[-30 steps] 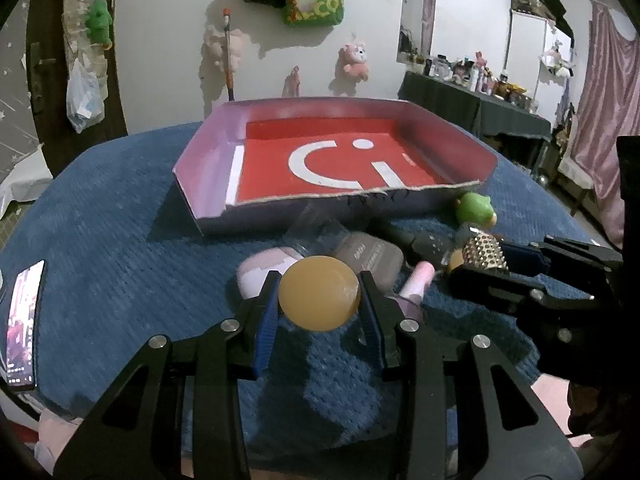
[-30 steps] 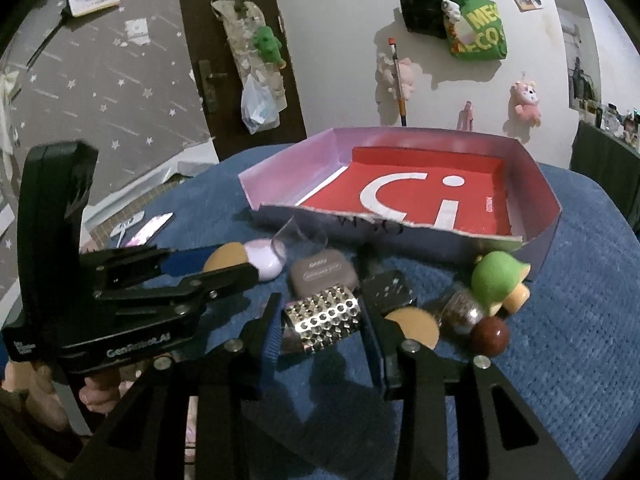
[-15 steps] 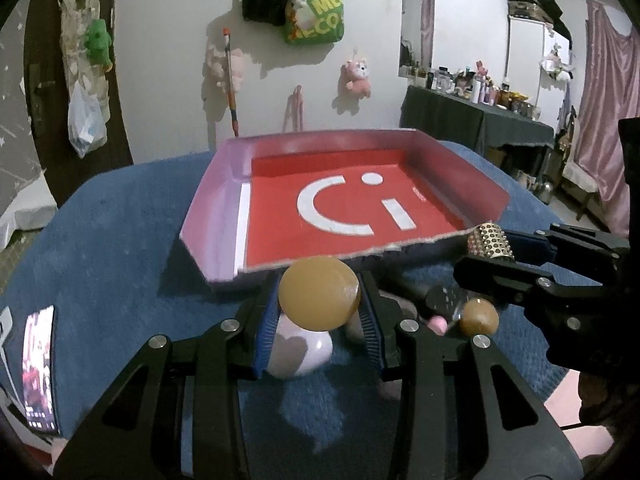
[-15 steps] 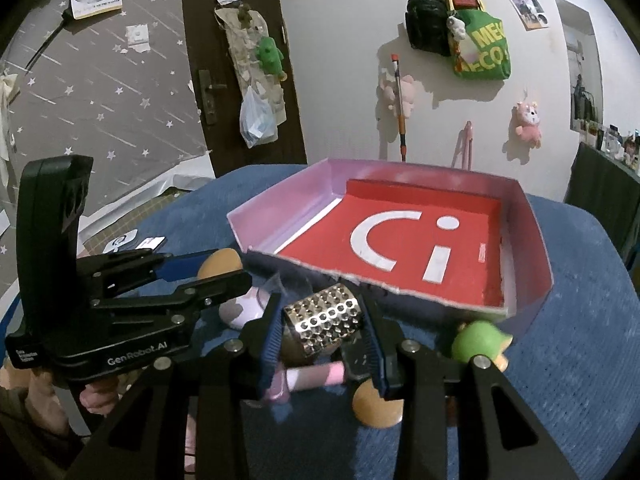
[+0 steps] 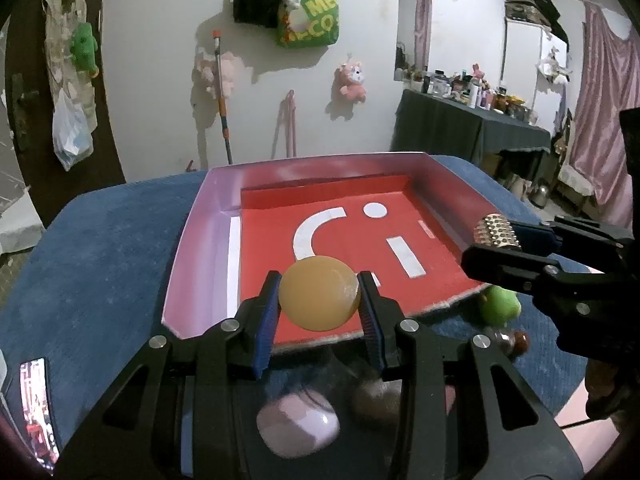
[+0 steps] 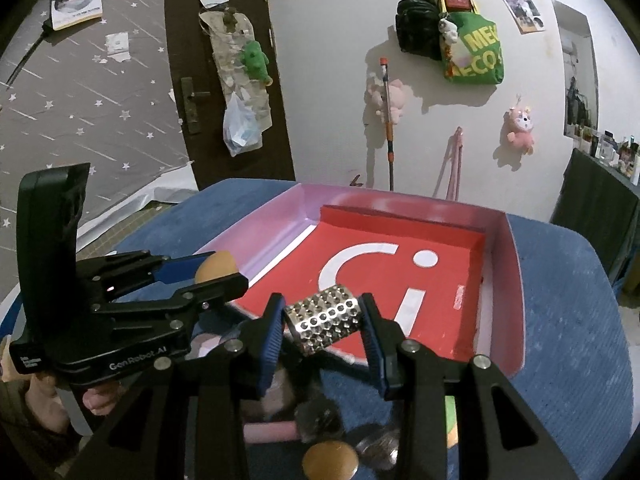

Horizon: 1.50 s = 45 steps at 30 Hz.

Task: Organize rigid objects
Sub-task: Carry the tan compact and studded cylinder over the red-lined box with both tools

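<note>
Both grippers have risen from the near pile toward the tray (image 5: 192, 248): left gripper (image 5: 319, 300) clenching the ball (image 5: 318, 298), right gripper (image 6: 322, 322) grasping the roller (image 6: 324, 318), ready to drop.

The tray (image 5: 200, 240) lies on the tabletop (image 5: 100, 248), before the back wall. The left gripper (image 5: 319, 300) holds a ball (image 5: 319, 294) over the tray's near edge; to its right the right gripper (image 6: 324, 322) holds a studded cylinder (image 6: 325, 318) over the same edge. Small items lie on the tabletop before the tray, under both grippers. A phone (image 5: 35, 404) lies far left.
</note>
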{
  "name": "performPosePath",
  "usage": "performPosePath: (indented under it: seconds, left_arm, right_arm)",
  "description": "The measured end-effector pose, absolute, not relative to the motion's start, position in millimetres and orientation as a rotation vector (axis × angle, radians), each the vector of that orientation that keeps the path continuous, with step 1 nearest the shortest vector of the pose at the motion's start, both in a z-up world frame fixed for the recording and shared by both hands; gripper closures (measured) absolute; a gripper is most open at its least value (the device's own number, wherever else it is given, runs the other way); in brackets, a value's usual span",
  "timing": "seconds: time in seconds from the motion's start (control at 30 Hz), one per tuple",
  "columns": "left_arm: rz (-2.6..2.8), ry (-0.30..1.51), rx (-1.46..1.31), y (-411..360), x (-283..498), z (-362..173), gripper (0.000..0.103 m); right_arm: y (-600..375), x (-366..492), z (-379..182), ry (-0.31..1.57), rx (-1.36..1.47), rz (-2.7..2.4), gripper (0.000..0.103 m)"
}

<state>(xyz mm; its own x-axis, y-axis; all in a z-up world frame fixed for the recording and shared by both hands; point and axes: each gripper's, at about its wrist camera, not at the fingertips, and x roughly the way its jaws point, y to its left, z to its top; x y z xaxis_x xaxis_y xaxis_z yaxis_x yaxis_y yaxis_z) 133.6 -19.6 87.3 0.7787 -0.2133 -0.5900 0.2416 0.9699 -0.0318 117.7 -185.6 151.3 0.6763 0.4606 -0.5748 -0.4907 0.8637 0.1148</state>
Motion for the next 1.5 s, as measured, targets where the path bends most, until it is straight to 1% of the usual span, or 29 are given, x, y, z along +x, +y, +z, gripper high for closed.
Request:
performPosePath:
  seconds: [0.3, 0.43, 0.77, 1.17, 1.5]
  left_arm:
    - [-0.231, 0.702, -0.016, -5, 179, 81, 0.068]
    - [-0.231, 0.745, -0.056, 3, 201, 74, 0.067]
    - [-0.212, 0.835, -0.043, 0, 243, 54, 0.067]
    - [-0.205, 0.928, -0.054, -3, 276, 42, 0.067]
    - [-0.203, 0.982, -0.044, -6, 288, 30, 0.067]
  right_arm:
    - [-188, 165, 150, 0.689, -0.021, 0.510, 0.063]
    - [-189, 190, 143, 0.748, 0.002, 0.499, 0.063]
    - [-188, 239, 115, 0.891, 0.019, 0.465, 0.063]
    - [-183, 283, 98, 1.009, 0.032, 0.428, 0.063]
    - [-183, 293, 83, 1.041, -0.007, 0.370, 0.063]
